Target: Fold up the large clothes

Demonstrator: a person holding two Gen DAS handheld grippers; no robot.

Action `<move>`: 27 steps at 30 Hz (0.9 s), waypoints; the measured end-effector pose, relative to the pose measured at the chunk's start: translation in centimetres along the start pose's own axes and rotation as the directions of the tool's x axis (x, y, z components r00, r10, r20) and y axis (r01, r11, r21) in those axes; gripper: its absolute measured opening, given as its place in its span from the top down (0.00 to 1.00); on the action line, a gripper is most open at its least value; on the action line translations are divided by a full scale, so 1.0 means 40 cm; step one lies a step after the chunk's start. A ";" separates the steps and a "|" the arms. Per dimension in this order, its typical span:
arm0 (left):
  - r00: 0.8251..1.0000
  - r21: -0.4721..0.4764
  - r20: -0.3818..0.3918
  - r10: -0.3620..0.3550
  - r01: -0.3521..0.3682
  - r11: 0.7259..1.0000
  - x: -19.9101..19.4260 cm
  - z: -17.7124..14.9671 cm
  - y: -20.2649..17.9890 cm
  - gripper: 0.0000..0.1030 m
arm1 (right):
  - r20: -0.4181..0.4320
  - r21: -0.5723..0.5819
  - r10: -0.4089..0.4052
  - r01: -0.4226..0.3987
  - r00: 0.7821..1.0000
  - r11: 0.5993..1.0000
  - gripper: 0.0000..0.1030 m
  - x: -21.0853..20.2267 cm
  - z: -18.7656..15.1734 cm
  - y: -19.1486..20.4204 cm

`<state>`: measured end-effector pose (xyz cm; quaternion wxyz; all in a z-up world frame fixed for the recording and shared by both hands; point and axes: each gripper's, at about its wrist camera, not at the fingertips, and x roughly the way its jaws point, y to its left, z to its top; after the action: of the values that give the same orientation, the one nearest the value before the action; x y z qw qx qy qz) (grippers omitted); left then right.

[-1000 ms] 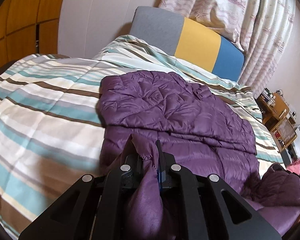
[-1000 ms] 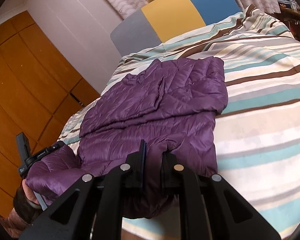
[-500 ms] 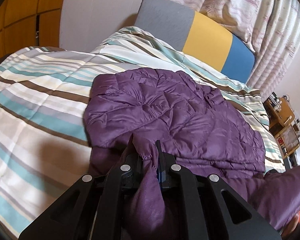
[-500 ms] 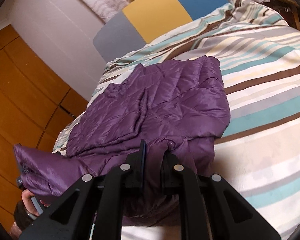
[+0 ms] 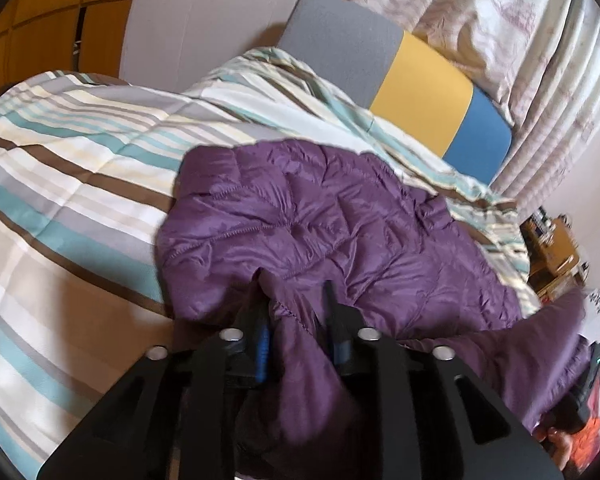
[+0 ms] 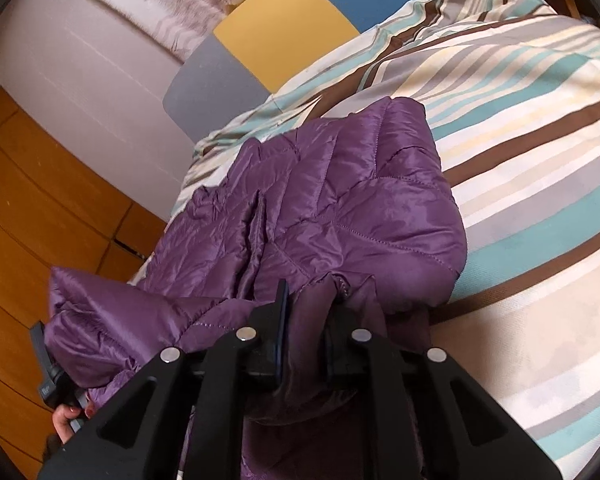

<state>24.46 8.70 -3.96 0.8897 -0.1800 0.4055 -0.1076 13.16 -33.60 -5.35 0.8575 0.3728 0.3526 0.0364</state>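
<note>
Pinching the near hem of the purple jacket (image 5: 340, 232) in each closed claw, left claw (image 5: 296, 312) and right claw (image 6: 306, 304), keeps the edge taut for doubling toward the far headboard (image 5: 396, 80) over the striped bed (image 5: 80, 184).

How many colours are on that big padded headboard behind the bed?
3. On the padded headboard, seen from the left wrist camera, the grey panel is on the left, the yellow panel in the middle, and the blue panel on the right; bedding hides its lower edge.
</note>
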 end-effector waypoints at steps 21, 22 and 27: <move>0.989 0.031 0.148 -0.021 0.017 0.999 -0.065 -0.120 0.068 0.09 | 0.068 -0.009 -0.088 0.089 0.994 0.996 0.05 -0.054 -0.075 -0.061; 0.991 0.056 0.132 -0.013 0.005 0.998 -0.052 -0.115 0.054 0.09 | 0.060 -0.015 -0.089 0.090 0.994 0.996 0.05 -0.045 -0.075 -0.058; 1.000 0.042 -0.002 0.017 -0.017 0.999 0.042 -0.071 0.041 0.09 | 0.047 -0.038 -0.088 0.089 0.995 0.995 0.10 -0.001 -0.072 -0.036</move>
<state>23.46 8.94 -7.51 0.8936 -0.1578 0.4059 -0.1087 11.03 -32.88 -7.67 0.8734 0.3401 0.3484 -0.0030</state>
